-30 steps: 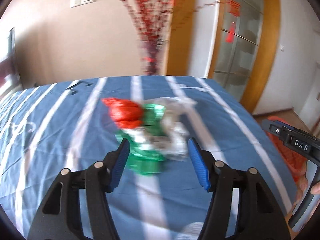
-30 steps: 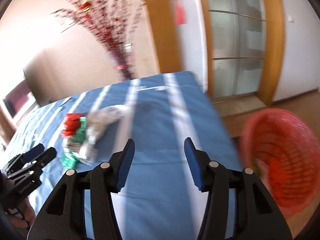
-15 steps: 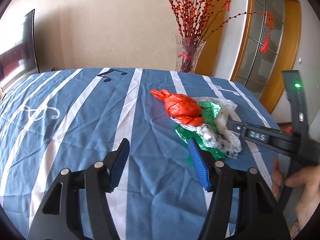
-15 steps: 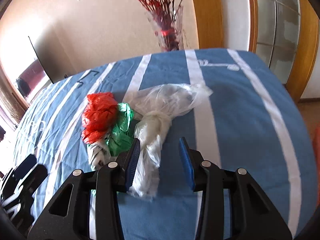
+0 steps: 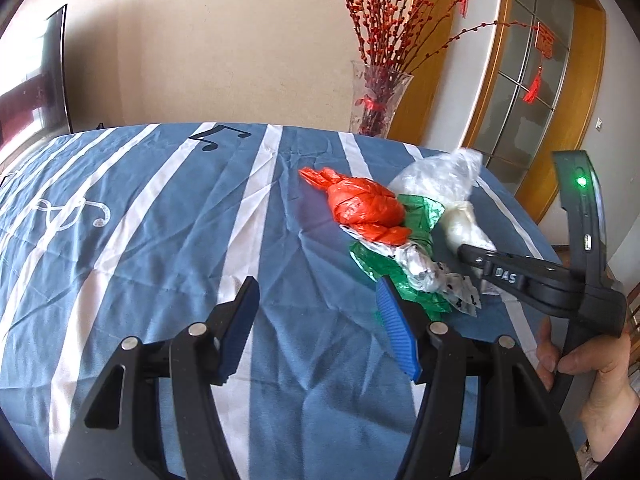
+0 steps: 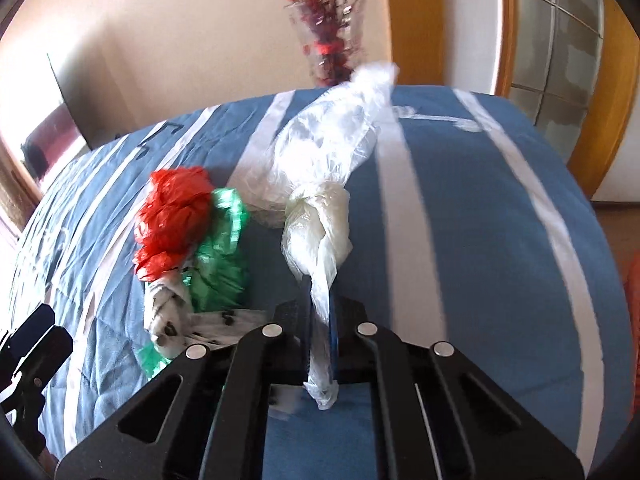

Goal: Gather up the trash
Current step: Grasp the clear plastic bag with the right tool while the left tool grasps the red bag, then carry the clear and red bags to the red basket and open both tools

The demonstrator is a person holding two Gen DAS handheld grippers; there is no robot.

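The right tool (image 6: 319, 334) pinches the twisted tail of a knotted clear plastic bag (image 6: 320, 184) on the blue, white-striped tabletop (image 6: 472, 216). Just left of that bag lie crumpled red (image 6: 172, 216) and green (image 6: 218, 264) bags. The left tool (image 5: 318, 328) gapes empty.

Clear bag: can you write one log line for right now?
right gripper: shut on clear bag | left gripper: open, empty | red bag: on bed

Your left gripper (image 5: 318, 326) is a black plastic frame with triangular cut-outs, 4 silver screw heads and 2 ribbed blue pads (image 5: 396, 334). Your right gripper (image 6: 319, 322) has the same black frame and 4 silver screws. Seen from the left wrist, its side reads "DAS", a green light glows on its upright handle, and your bare-skinned right hand (image 5: 600, 384) shows.
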